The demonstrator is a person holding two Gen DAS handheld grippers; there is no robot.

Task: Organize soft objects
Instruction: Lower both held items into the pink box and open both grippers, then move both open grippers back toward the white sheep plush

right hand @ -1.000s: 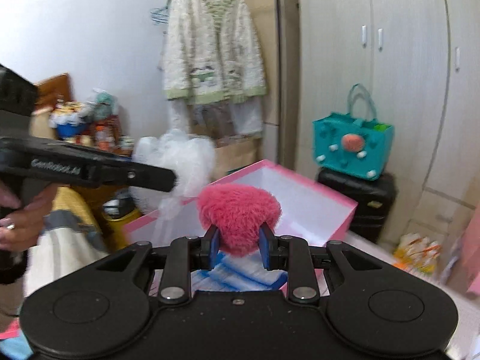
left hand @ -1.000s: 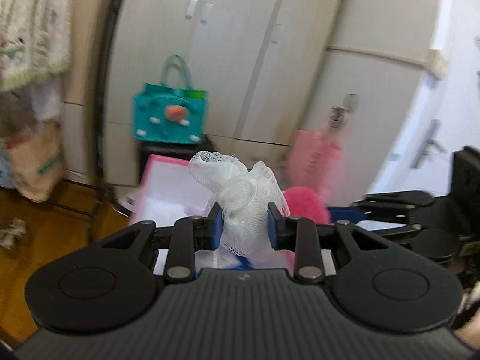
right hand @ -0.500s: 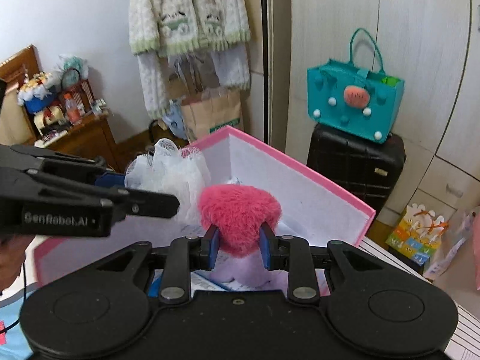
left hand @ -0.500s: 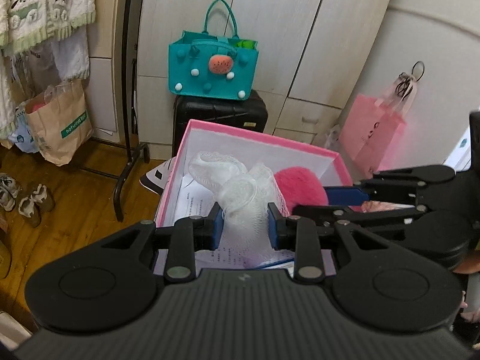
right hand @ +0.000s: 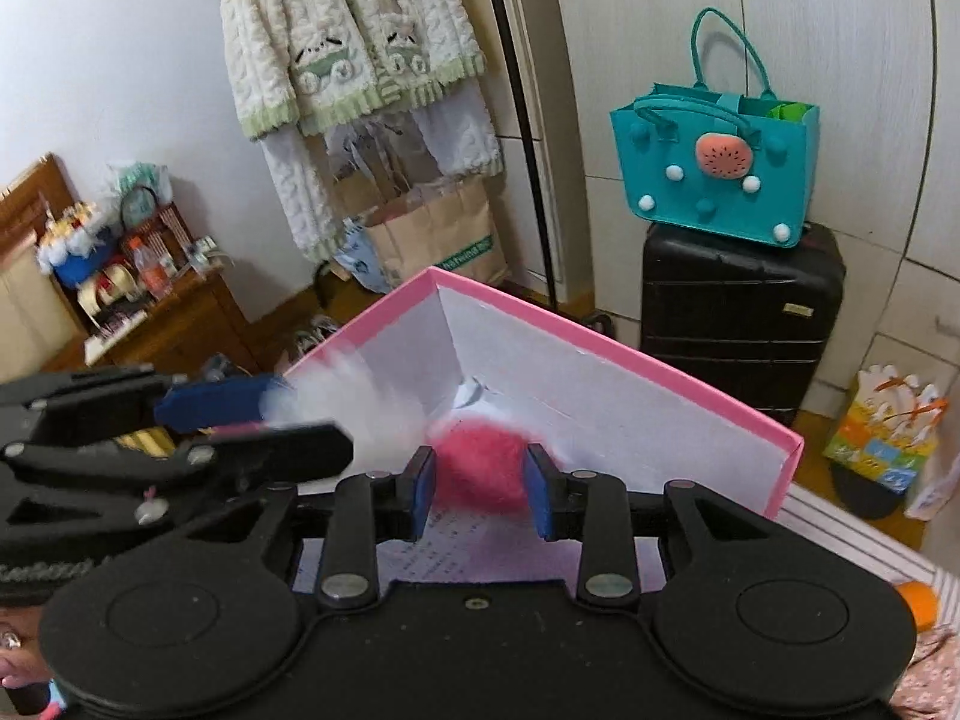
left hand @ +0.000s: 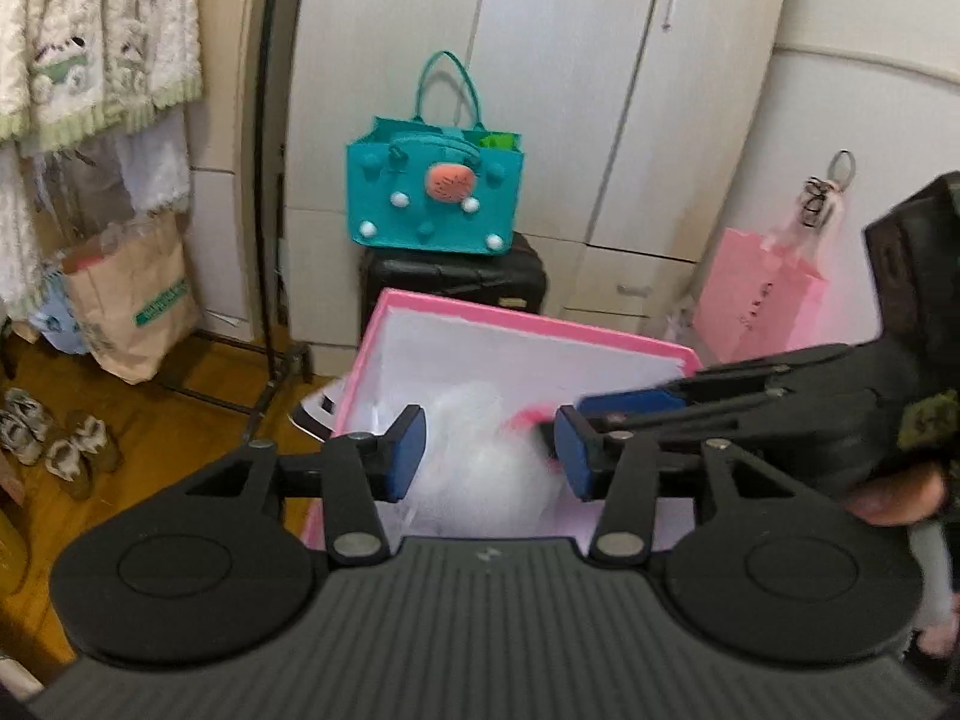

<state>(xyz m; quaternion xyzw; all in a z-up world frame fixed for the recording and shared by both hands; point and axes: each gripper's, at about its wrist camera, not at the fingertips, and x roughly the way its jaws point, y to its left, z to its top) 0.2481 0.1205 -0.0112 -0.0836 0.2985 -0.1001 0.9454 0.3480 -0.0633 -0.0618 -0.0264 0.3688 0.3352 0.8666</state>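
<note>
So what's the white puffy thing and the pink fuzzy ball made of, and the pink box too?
The white puff looks like bunched nylon-type mesh netting, though it is blurred here. The pink ball looks like plush or faux fur, matte, with a fuzzy edge. The pink box seems to be cardboard: thin straight walls, pink outside, plain white inside.

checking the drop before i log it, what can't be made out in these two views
- White mesh puff, left wrist view: motion-blurred; whether it has landed is unclear.
- Pink fluffy ball, right wrist view: blurred; pad contact unclear.
- Pink box floor: hidden by both gripper bodies.
- Left gripper jaws have just been opening, well apart.
</note>
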